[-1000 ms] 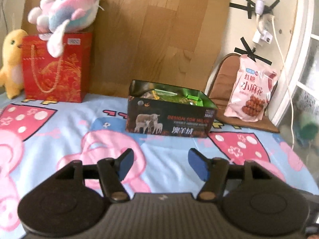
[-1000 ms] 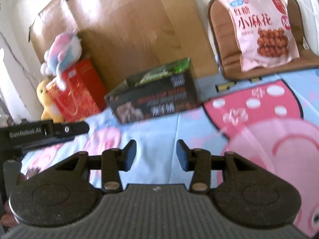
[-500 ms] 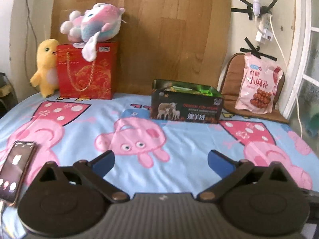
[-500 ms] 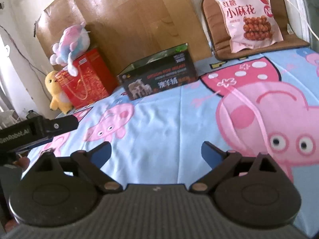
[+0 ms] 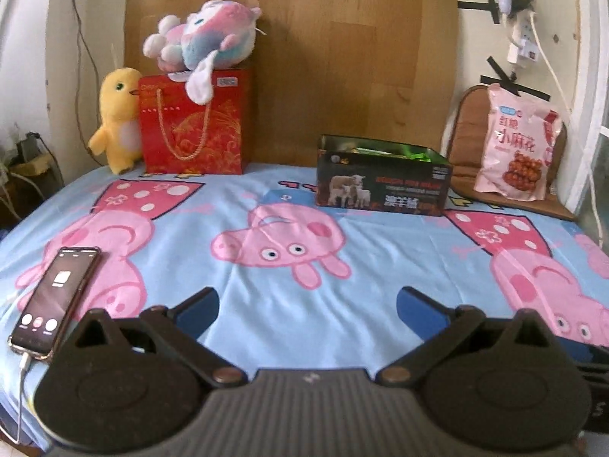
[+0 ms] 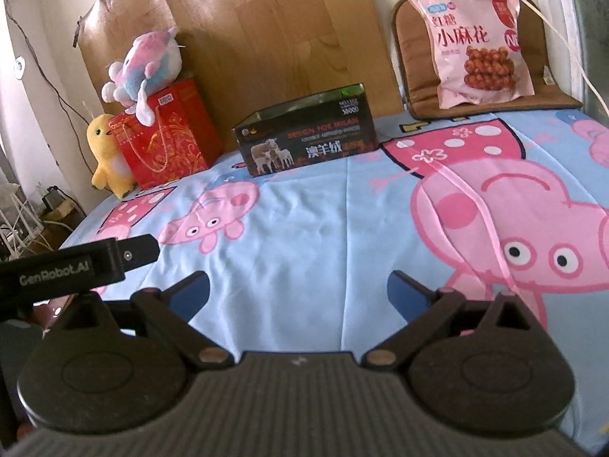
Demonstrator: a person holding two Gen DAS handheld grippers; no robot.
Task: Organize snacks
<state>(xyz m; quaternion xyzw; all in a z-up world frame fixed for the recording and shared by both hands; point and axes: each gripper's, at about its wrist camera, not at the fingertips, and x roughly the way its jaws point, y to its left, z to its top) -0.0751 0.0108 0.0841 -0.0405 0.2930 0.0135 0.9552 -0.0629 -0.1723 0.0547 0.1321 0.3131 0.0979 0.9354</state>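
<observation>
Both the left gripper (image 5: 307, 304) and right gripper (image 6: 298, 289) hung spread and empty, jaws just opened, the snack bag (image 6: 477, 42) well ahead, right of the box (image 6: 306, 137), seemingly awaiting a reach.

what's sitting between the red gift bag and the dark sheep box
Nothing: only bare cartoon sheet separates red gift bag from sheep box, clearest in the left wrist view.

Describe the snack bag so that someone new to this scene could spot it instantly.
Start at the wooden board behind the cartoon-pig bedsheet. To its right a brown cushion leans on the wall. The snack bag stands against it: the only pink pouch, printed with brown twisted snacks, unlike the dark box nearby.
</observation>
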